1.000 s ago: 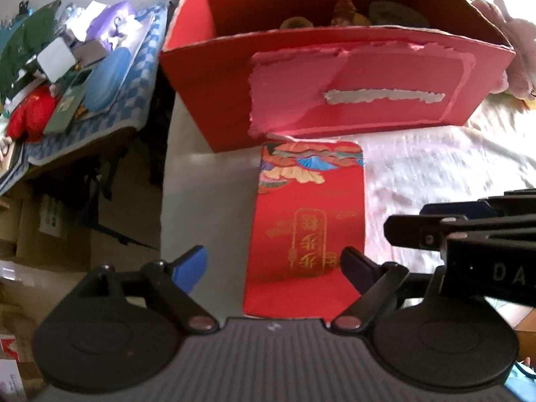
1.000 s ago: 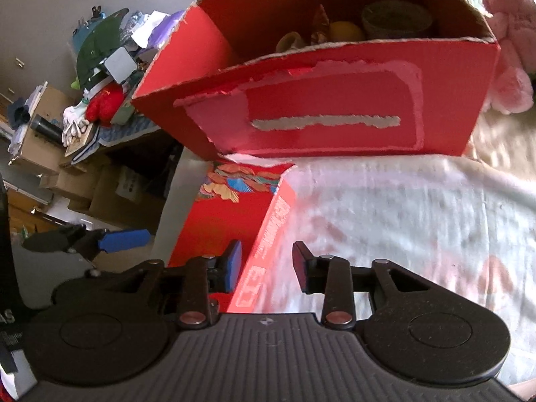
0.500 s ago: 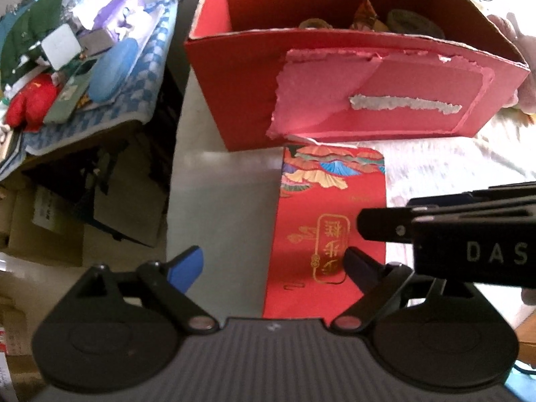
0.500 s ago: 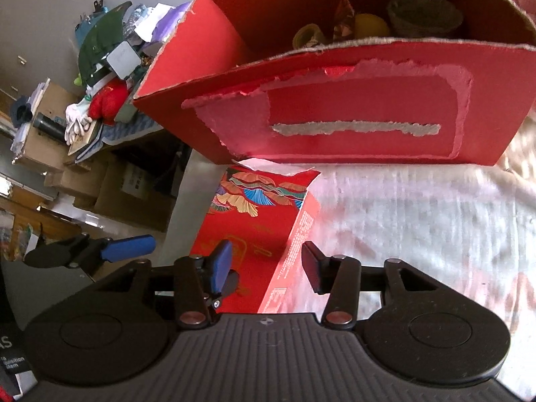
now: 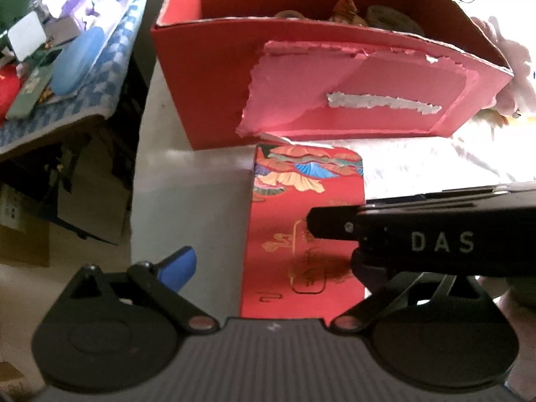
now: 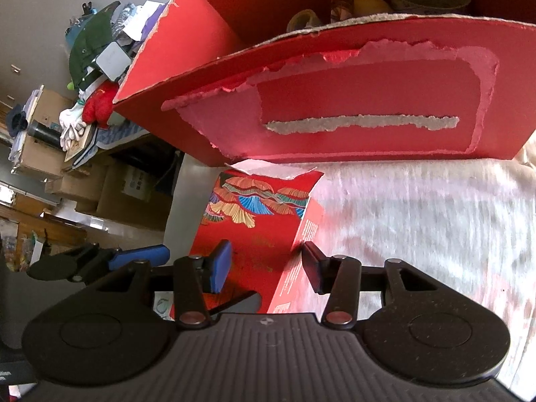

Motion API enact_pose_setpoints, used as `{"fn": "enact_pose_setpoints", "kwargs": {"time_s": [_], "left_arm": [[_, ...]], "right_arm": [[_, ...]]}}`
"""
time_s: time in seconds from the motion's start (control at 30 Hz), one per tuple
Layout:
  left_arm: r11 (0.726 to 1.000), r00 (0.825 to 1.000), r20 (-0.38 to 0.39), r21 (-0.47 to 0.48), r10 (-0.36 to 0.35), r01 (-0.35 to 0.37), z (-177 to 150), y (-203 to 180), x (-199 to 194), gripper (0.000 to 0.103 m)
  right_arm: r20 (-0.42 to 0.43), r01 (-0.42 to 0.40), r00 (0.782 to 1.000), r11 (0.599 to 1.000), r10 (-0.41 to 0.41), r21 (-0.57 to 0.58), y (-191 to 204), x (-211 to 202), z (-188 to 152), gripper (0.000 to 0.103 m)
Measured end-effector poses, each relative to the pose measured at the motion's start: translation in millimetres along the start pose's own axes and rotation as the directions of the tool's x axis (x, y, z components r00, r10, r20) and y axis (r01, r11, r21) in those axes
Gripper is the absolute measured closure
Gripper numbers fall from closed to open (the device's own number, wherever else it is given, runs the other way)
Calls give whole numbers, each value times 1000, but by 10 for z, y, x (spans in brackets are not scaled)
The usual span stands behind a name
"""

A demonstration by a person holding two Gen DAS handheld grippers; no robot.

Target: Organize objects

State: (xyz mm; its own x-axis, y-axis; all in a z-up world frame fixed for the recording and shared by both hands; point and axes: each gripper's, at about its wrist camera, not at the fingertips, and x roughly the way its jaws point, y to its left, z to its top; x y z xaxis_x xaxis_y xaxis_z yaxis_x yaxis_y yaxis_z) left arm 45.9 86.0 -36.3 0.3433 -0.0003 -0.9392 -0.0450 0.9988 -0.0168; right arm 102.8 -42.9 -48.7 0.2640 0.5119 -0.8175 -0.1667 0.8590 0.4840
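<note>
Carton: flat red cardboard pack, rectangular, with gold script and a fan-and-cloud print at its far end; a torn white flap shows on that end. It lies on the bench just in front of the box, its far end close to the box's near wall.
Box: large open red cardboard box, matte, its top edges ragged. The near wall bears a paler pink patch where the surface layer is torn away, and a rough white strip across the middle. Inside are a woven bowl, a yellow round thing, a tape roll and a folded patterned paper shape.
Right gripper: parted fingers straddle the carton's right long edge, the blue left pad over the top face and the dark right pad beside the printed side wall. Whether the pads touch the carton cannot be told.
Left gripper: spread wide, grasping nothing; the blue left pad hangs over bare bench left of the carton. The right finger is hidden behind the other gripper's black body, marked "DAS".
Bench: smooth pale surface at left.
Cloth: white, finely textured, covering the bench to the right.
Clutter: blue checked cloth at far left piled with assorted small items.
</note>
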Motion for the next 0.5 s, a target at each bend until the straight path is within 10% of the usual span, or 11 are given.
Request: {"fn": "enact_pose_setpoints", "kwargs": {"time_s": [0.5], "left_arm": [[999, 999, -45, 38, 0, 1, 86, -289, 77, 4]], "right_arm": [[28, 6, 1000, 1000, -6, 14, -123, -123, 6, 52]]}}
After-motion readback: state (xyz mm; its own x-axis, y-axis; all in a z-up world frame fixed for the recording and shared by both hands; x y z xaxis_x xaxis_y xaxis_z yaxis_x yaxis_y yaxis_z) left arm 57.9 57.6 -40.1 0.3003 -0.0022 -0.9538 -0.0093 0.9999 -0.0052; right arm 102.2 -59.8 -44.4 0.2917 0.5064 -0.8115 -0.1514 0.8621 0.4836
